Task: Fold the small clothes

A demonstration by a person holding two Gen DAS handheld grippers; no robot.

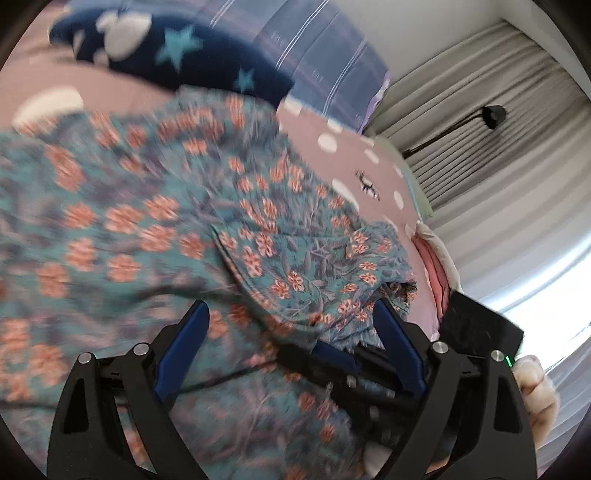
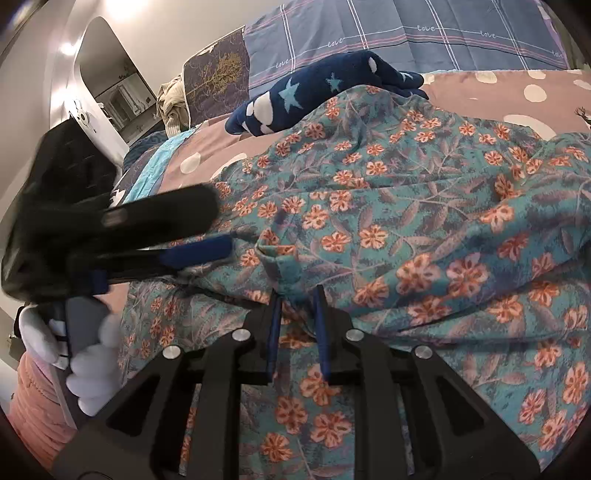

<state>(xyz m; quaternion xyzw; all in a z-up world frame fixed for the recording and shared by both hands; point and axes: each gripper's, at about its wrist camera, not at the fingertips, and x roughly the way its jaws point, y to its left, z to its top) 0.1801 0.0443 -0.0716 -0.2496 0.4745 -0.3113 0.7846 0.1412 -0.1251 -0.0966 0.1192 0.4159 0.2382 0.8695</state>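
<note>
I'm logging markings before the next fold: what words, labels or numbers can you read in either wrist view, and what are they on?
"love" – repeated in white script along the lines of the blue-grey checked bedding, right wrist view.
Left wrist view: the same bedding shows small white marks, too blurred to read.
Floral garment, navy star garment, grippers: no text seen.

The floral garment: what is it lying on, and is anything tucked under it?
The floral garment lies on a pink bedspread with white dots, visible around its edges. A navy star-print item sits behind it. Whatever lies beneath the garment's middle is covered and cannot be seen.
</note>
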